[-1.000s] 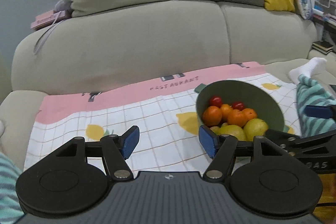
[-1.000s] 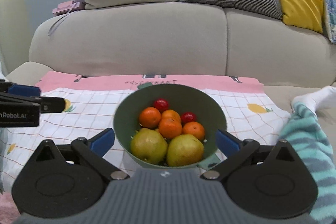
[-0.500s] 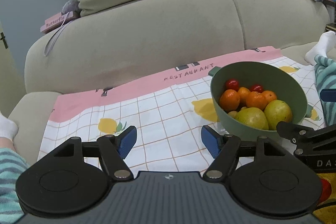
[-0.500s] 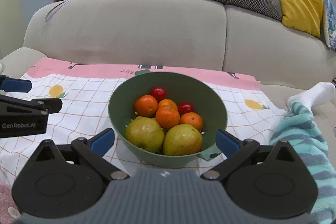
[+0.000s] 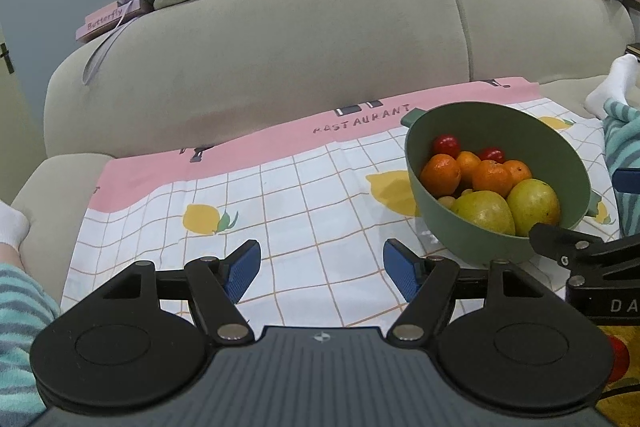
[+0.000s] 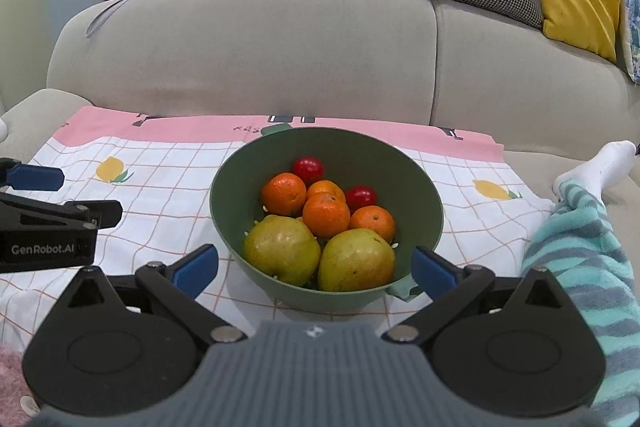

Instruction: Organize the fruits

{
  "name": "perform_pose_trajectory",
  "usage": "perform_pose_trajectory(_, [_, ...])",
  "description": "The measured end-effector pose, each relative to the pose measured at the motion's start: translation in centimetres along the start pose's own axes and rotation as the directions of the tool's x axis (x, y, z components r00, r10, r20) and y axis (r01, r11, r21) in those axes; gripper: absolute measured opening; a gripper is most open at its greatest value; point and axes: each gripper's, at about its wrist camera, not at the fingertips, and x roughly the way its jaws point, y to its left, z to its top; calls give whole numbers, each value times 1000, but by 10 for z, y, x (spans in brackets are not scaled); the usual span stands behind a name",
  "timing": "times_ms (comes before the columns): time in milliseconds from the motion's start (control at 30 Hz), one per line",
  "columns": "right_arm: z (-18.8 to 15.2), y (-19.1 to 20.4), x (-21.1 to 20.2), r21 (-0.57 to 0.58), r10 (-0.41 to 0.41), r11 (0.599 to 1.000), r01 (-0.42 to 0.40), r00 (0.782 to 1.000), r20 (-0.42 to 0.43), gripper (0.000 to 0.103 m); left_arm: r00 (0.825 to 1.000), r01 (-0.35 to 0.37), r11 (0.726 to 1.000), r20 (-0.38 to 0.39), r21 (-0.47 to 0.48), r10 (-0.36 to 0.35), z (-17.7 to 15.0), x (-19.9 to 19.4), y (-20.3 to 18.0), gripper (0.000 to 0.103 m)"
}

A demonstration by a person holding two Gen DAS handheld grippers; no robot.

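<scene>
**A:** Over the checked white-and-pink lemon-print cloth (image 5: 304, 195), seen from the left wrist, the left gripper (image 5: 322, 269) is hanging with its blue-padded fingers spread wide; they have just been opening, and nothing is lying between them. Why there?

**B:** It is probably waiting beside the work. The round green plastic colander bowl (image 5: 568, 163) is sitting off to its right, and bare cloth is showing under the pads, likely room for laying fruit out.

**A:** And from the right wrist?

**B:** The right gripper (image 6: 314, 269) is facing that bowl squarely, fingers wide and empty, straddling its near rim without clearly touching it. Two yellow-green pears (image 6: 282, 251), four oranges (image 6: 326, 215) and two small red fruits (image 6: 307, 169) are all piled inside, so sorting is seemingly not yet begun.

**A:** Why the pears in front?

**B:** They are lying nearest, the easiest first pick.
</scene>
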Motion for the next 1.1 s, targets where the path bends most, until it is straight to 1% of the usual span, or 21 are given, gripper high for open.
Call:
perform_pose_trajectory(333, [0, -1, -3, -2, 2, 1000, -2, 1000, 11, 99, 1000, -13, 1000, 1, -14, 13, 0, -2, 3, 82])
perform_pose_trajectory(1100, [0, 0, -3, -3, 1, 1000, -1, 1000, 12, 99, 1000, -13, 1000, 2, -20, 13, 0, -2, 5, 82])
